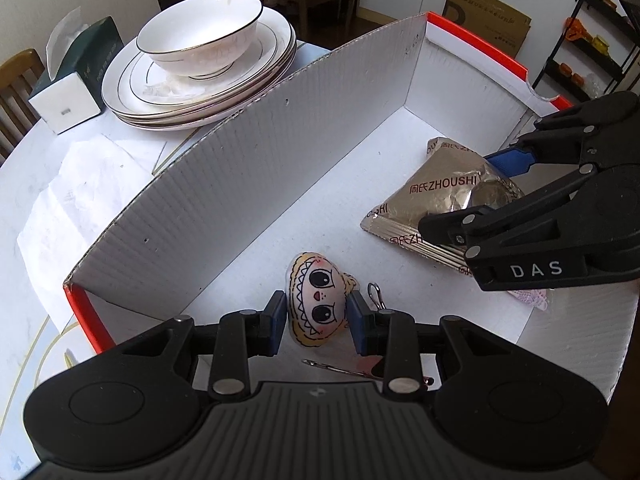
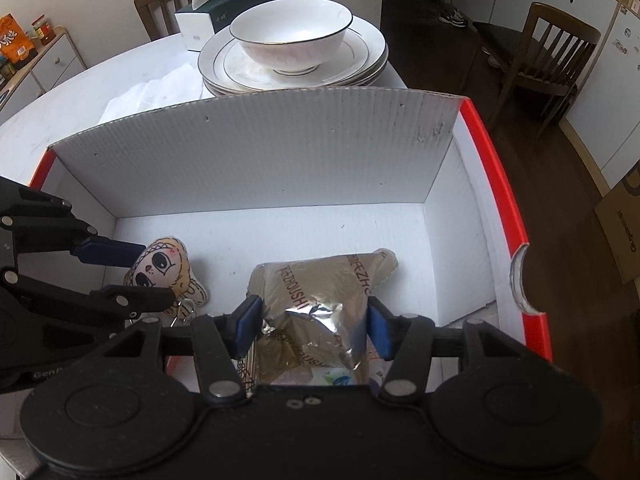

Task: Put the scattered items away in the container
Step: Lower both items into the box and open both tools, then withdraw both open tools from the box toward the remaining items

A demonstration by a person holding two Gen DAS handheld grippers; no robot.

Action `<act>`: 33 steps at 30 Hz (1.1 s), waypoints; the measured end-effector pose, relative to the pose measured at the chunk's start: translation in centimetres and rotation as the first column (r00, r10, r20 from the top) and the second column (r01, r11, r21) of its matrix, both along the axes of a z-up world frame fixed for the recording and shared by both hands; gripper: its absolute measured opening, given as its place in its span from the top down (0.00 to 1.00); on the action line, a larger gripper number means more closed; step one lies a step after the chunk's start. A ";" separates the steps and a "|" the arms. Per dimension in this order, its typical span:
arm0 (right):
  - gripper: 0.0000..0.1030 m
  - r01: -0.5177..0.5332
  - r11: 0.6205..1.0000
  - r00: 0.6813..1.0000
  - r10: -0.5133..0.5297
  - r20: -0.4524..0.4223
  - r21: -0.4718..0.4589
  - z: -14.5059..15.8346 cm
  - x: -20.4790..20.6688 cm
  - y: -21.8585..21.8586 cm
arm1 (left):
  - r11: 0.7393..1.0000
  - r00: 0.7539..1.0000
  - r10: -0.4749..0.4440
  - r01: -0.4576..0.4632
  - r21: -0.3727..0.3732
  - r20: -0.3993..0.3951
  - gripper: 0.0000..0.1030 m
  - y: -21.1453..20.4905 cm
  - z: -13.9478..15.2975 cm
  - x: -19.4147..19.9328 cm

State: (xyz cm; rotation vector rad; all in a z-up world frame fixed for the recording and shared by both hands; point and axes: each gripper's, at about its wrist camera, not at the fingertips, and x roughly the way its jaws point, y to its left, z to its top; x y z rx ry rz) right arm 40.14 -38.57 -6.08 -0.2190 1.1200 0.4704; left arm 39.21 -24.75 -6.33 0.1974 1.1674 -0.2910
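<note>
Lowering both loads into the white cardboard box (image 2: 248,160) with the red rim, so looking well into the tidying, judged from how things lie. Holding the small doll-face charm (image 1: 318,300) in the left gripper (image 1: 318,320), jaws narrow and pads pressing on either side of the face, keyring clip dangling beside it and the charm sitting low over the box floor near the front-left corner. Carrying the gold foil snack packet (image 2: 316,312) between the pads of the right gripper (image 2: 314,326), jaws at a middling width; far end of the packet resting on the box floor, near end lying between the blue pads. Left pad touching the crumpled foil; at the right pad, cannot tell whether pressing or just clear.

Showing under the right gripper, in the left wrist view, a scrap of pinkish netting (image 1: 528,298) already in the box; more printed wrappers peeking below the packet in the right wrist view, too hidden to name.

Leaving, as a judgement, only the letting go and the lifting clear. Nothing loose showing on the bench (image 1: 24,200) beyond crumpled white tissue (image 1: 80,196), a stack of plates with a bowl (image 1: 200,32) and a tissue box (image 1: 76,76), probably not part of the job.

Pointing both grippers steeply downward into the box, side by side, left one toward the front-left, right one over the middle.
</note>
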 end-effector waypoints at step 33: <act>0.20 -0.023 0.995 0.989 0.009 0.148 0.093 7.1 -6.5 -0.9 | 0.986 0.972 -0.021 0.058 -0.156 0.232 0.48 2.4 6.7 -7.0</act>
